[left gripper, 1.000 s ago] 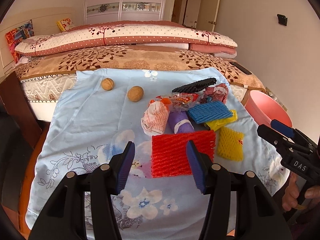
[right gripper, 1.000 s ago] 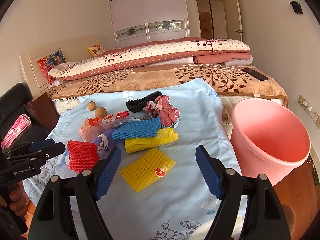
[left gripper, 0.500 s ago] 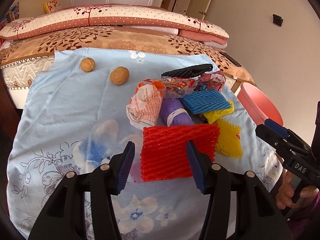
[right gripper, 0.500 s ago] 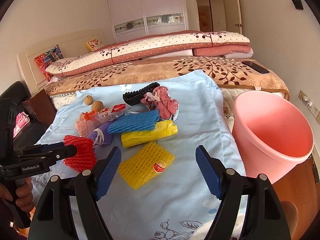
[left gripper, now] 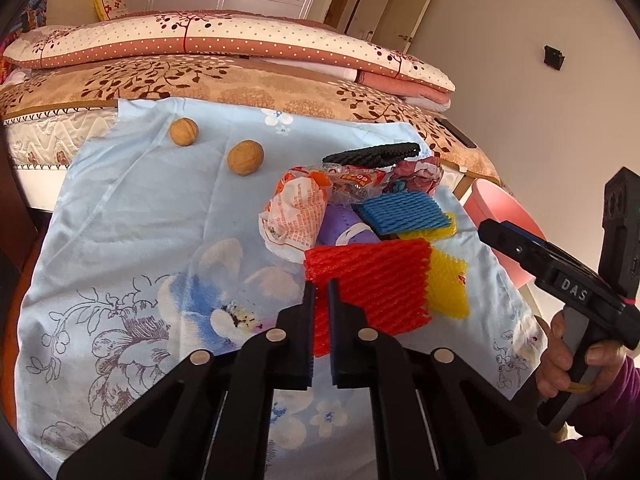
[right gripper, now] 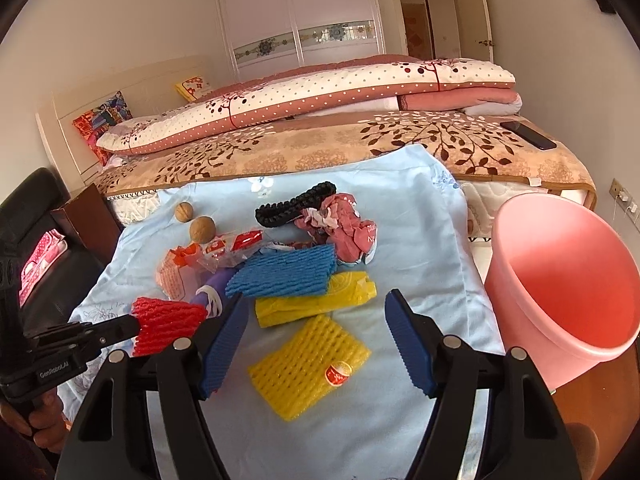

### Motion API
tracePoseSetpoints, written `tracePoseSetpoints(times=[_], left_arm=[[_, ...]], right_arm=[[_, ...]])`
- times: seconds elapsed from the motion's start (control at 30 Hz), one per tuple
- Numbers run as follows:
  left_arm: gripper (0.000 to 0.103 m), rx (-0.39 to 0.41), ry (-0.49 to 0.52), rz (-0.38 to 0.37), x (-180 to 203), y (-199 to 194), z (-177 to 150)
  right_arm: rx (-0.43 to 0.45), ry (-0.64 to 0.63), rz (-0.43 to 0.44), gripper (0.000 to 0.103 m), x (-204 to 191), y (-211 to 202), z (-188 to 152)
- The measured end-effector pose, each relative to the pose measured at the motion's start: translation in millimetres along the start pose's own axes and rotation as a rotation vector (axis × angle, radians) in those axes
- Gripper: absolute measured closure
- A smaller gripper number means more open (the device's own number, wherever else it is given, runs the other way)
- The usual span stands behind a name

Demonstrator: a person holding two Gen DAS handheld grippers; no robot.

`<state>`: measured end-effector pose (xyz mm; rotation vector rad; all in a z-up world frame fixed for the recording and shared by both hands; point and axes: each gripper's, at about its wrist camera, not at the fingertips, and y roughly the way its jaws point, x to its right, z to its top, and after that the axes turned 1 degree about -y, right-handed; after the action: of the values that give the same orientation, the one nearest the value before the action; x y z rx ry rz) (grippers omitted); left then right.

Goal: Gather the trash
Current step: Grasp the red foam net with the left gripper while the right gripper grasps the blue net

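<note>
On the blue flowered sheet (left gripper: 120, 248) spread over the bed, my left wrist view shows the left gripper (left gripper: 321, 300) with its fingers pinched tight on the near edge of the red foam net (left gripper: 372, 280). They have just been closing, and the net is squeezed between them. Past it lie a white and orange wrapper (left gripper: 296, 216), a blue foam net (left gripper: 404, 212) and a black foam net (left gripper: 372, 154), and two walnuts (left gripper: 245, 157) sit apart toward the far left of the sheet. The right gripper (left gripper: 516, 240) comes in from the right, held by a hand (left gripper: 568, 364).

In my right wrist view, the right gripper's fingers (right gripper: 224, 340) stand wide, though they have just been closing a little; nothing is pressed between them. The yellow foam net (right gripper: 308, 364) lies flat on the sheet between and just beyond them. A pink bucket (right gripper: 568, 280) stands off the sheet's right edge. At the left, the other gripper holds the red net by its edge.
</note>
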<state>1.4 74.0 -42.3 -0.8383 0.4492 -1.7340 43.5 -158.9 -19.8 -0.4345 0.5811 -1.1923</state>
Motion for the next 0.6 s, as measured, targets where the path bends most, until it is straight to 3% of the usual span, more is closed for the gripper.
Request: tracePoseSetpoints(times=[0.23, 0.37, 0.6], left_arm=[[0.098, 0.041, 0.011, 0.001, 1.8, -19.0, 4.5], [0.098, 0.051, 0.018, 0.001, 3.7, -23.5, 7.8], [0.098, 0.052, 0.025, 0.004, 8.2, -22.2, 11.0]], right_arm=[[-0.083, 0.011, 0.027, 0.056, -3.7, 34.3, 16.0], [-0.109, 0.022, -0.004, 0.057, -3.2, 46.6, 14.4], [-0.156, 0.039, 0.026, 0.095, -0.1, 56.3, 11.1]])
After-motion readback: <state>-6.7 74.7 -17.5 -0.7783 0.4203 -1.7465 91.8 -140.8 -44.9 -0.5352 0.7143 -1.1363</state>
